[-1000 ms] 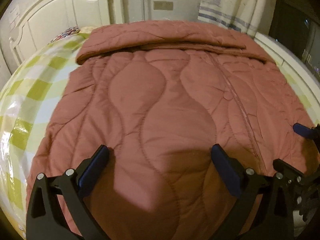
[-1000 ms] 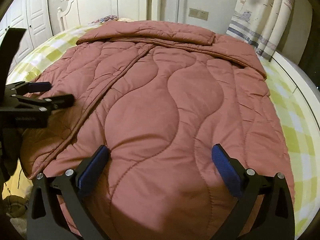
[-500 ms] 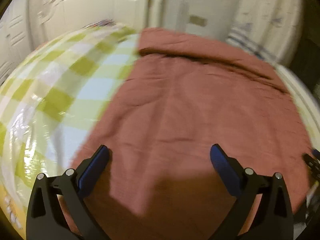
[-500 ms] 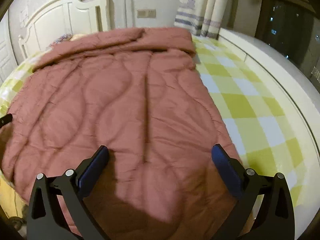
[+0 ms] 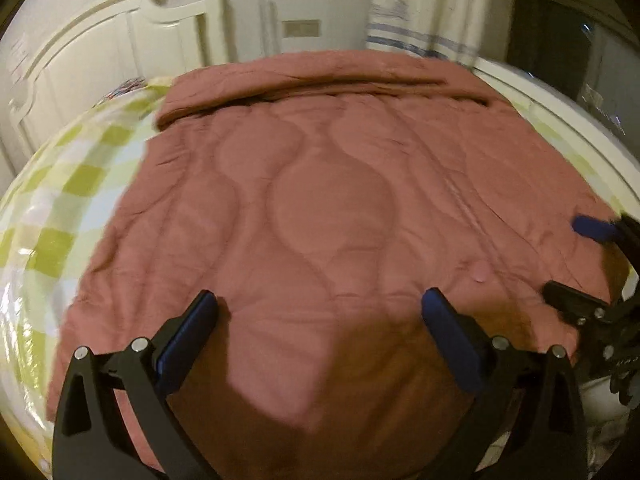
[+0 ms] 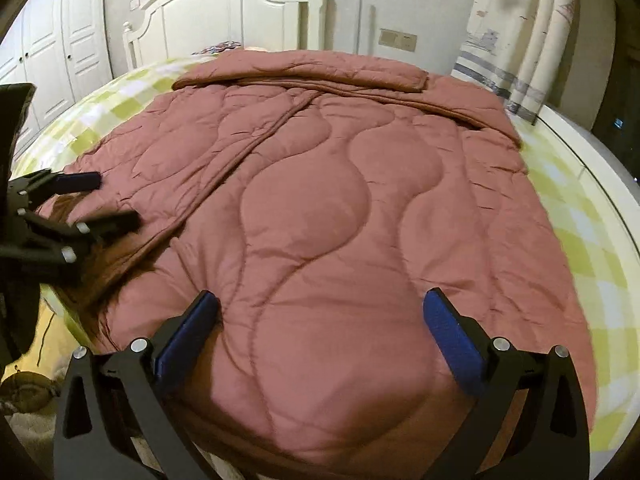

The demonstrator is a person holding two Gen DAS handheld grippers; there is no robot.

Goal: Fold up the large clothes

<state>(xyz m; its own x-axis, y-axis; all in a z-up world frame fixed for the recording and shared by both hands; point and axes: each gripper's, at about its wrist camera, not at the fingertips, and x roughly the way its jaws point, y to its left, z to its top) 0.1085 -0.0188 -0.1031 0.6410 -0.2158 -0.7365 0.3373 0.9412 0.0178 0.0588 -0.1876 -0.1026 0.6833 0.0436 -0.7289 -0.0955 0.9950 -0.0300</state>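
Observation:
A large rust-red quilted garment (image 5: 328, 200) (image 6: 320, 208) lies spread flat over the bed, its far end folded back into a band near the headboard. A round snap button (image 5: 479, 271) shows near its front opening. My left gripper (image 5: 320, 316) hovers open just above the near hem, nothing between its blue pads. My right gripper (image 6: 322, 312) is also open over the near hem, further right. Each gripper shows in the other's view: the right one (image 5: 580, 256) at the right edge, the left one (image 6: 100, 200) at the left edge, both with jaws apart.
The bed has a green-and-white checked sheet (image 5: 52, 208) (image 6: 580, 208) and a white headboard (image 6: 224, 4). Striped curtains (image 6: 516, 40) hang at the back right, white wardrobe doors (image 6: 48, 52) at the back left. The floor (image 6: 36, 376) shows at the lower left.
Both views swung outward half a second ago, left toward the sheet, right toward the bed's right side, and have swung back to roughly the earlier framing. Both grippers stay open.

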